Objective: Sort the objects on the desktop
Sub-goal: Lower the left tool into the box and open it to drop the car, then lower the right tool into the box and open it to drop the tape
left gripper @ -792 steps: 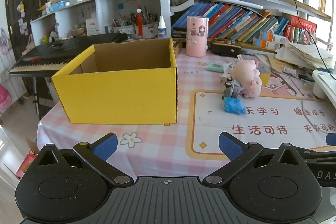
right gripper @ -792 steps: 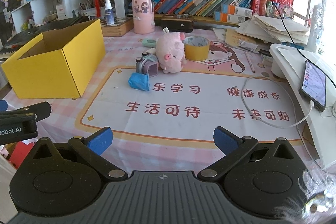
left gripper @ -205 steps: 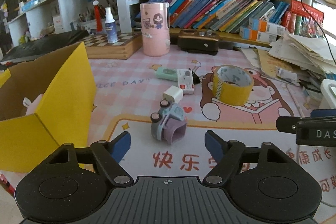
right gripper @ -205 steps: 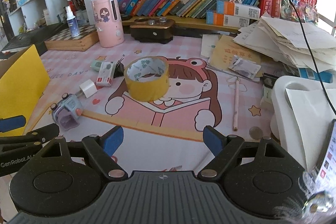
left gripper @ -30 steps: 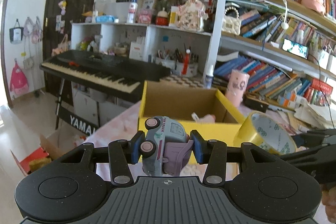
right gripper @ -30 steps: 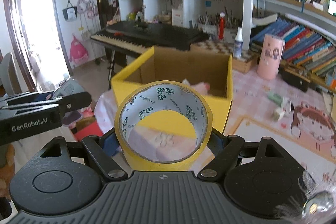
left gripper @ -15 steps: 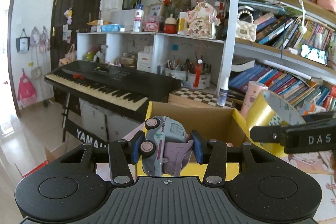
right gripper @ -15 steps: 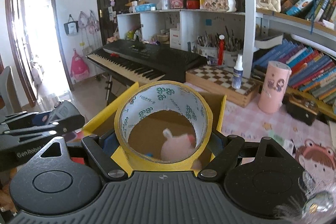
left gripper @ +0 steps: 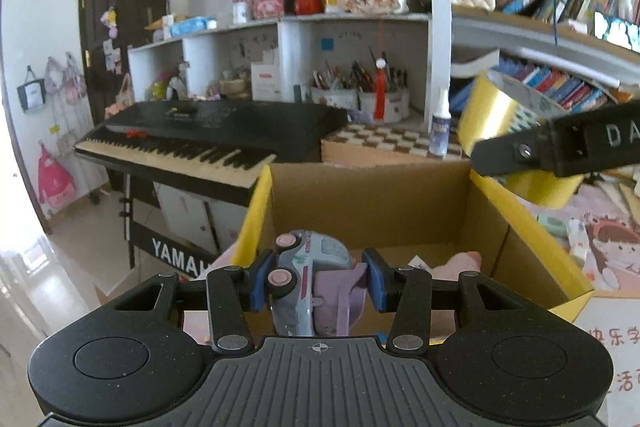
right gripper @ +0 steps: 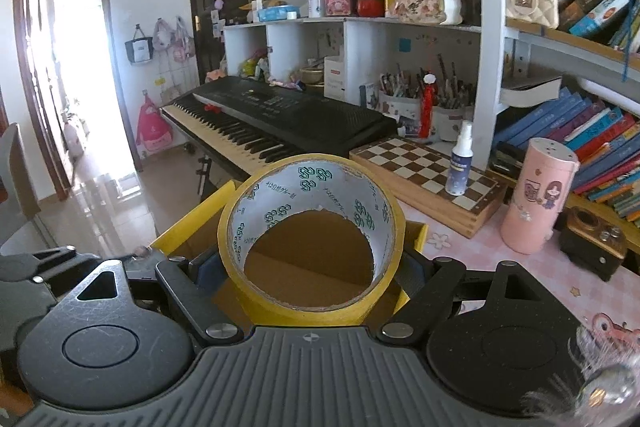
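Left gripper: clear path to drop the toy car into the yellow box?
Probably yes. The left gripper holds the toy car at the yellow box's open top; the tape roll sits off right.

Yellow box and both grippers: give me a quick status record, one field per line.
left gripper: jaws shut on toy car, at the box's near edge
right gripper: jaws shut on tape roll, over the box
yellow box: open top, on the table
in box: pink plush toy
not yet done: car and tape not released
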Motion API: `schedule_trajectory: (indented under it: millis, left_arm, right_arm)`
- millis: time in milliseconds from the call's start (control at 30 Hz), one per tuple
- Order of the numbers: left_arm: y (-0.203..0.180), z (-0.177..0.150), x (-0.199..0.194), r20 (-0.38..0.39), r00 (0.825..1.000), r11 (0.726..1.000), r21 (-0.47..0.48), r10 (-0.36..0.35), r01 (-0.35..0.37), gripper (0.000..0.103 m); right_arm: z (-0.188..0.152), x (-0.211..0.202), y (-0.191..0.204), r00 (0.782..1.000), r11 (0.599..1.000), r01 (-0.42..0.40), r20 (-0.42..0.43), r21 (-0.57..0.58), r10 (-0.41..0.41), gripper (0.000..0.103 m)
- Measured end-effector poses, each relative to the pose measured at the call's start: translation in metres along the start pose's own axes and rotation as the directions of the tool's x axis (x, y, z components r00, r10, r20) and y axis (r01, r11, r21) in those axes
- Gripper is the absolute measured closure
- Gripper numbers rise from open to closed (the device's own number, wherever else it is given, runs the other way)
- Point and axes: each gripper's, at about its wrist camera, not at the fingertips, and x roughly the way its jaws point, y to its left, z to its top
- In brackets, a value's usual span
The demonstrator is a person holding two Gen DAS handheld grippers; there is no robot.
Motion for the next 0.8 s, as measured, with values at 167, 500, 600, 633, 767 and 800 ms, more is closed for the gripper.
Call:
schedule_trajectory:
  millis: [167,500,600,633,767,800]
  left_arm:
    - [-0.009,-0.005,0.015,-0.063,0.998,0.999,0.036,-0.012,0.014,0.058]
    - [-0.005,-0.009,0.029,-0.12,0.992,0.999,-0.031,-0.043,0.039,0.058]
    - [-0.005,-0.009,0.028,-0.12,0.992,0.999,-0.033,-0.043,0.039,0.058]
    - [-0.006,-0.009,0.029,-0.12,0.992,0.999,-0.032,-0.042,0.038,0.057]
    - [-0.008,-0.009,0.029,-0.114,0.993,0.999,-0.022,-0.032,0.03,0.054]
    - [-0.009,-0.009,0.029,-0.113,0.993,0.999,-0.019,-0.033,0.031,0.051]
  right_arm:
    - [0.002,0.022,-0.002,0.999,0.999,-0.031,-0.037,-0.012,0.031,0.021]
    - [0.001,0.07,0.0,0.986,0.995,-0.095,-0.142,-0.033,0.089,0.021]
    - [0.001,0.085,0.003,0.977,0.992,-0.117,-0.186,-0.046,0.107,0.021]
    - [0.001,0.088,0.005,0.973,0.991,-0.125,-0.202,-0.051,0.112,0.021]
    - [0.002,0.105,0.009,0.958,0.987,-0.15,-0.255,-0.054,0.131,0.021]
    - [0.002,0.109,0.009,0.955,0.987,-0.151,-0.266,-0.053,0.132,0.021]
